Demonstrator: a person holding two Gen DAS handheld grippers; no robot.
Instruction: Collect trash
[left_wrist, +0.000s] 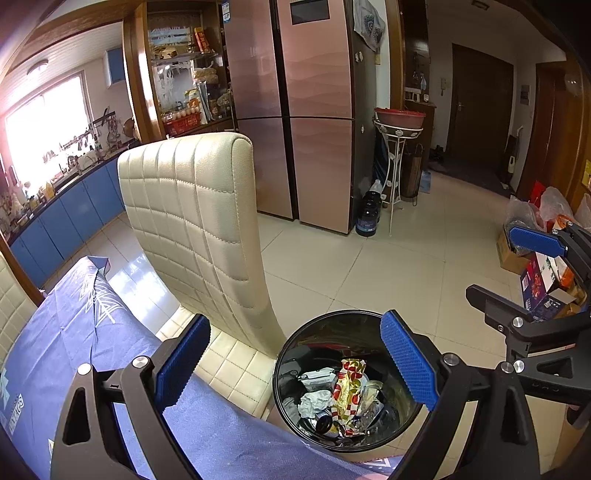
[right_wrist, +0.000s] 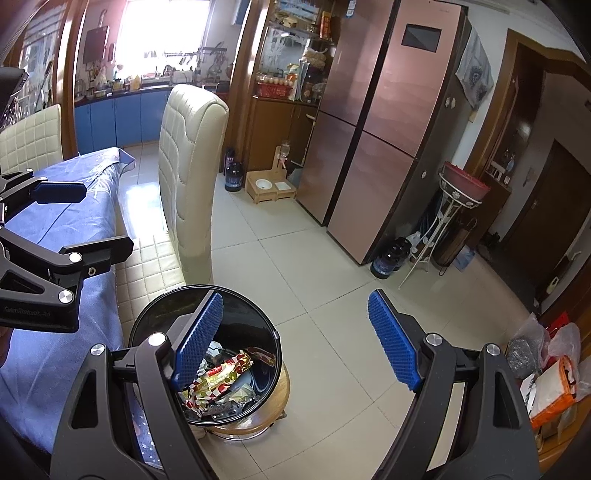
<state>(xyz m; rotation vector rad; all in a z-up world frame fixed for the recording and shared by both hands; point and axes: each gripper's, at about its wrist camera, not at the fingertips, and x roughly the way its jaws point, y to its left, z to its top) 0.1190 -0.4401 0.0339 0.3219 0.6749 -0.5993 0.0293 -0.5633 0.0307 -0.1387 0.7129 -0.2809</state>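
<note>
While both hand-held grippers hang over the bin, nothing is in them. Left hand-held gripper has its blue pads spread wide and bare. Right hand-held gripper is spread wide and bare too. Trash lies inside the bin, beside the chair and the blue-clothed worktop.

Trash bin on wooden stool

Both grippers black w/ blue ribbed pads; silver screws; triangular cut-outs.
</note>
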